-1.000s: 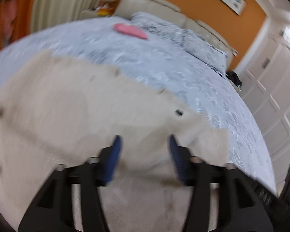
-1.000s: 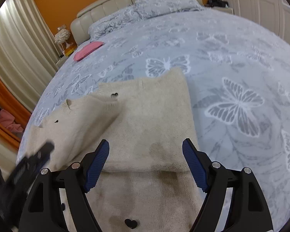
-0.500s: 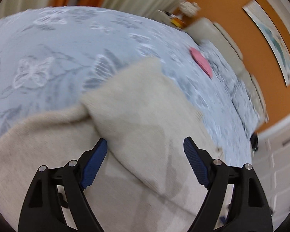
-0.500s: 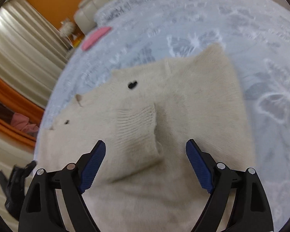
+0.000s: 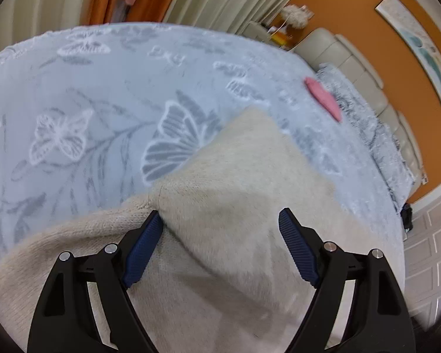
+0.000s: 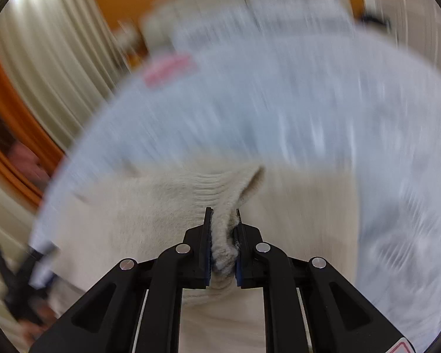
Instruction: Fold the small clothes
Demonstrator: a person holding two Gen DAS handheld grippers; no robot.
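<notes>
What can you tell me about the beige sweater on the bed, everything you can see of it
The beige sweater is a soft, fuzzy knit, cream in colour, lying on the grey butterfly-print bedspread. One part is folded over the body, its corner pointing toward the pink item. A ribbed edge shows in the right wrist view, and the right gripper is shut on a bunched pinch of it. The left gripper is open, its fingers astride the folded flap.
</notes>
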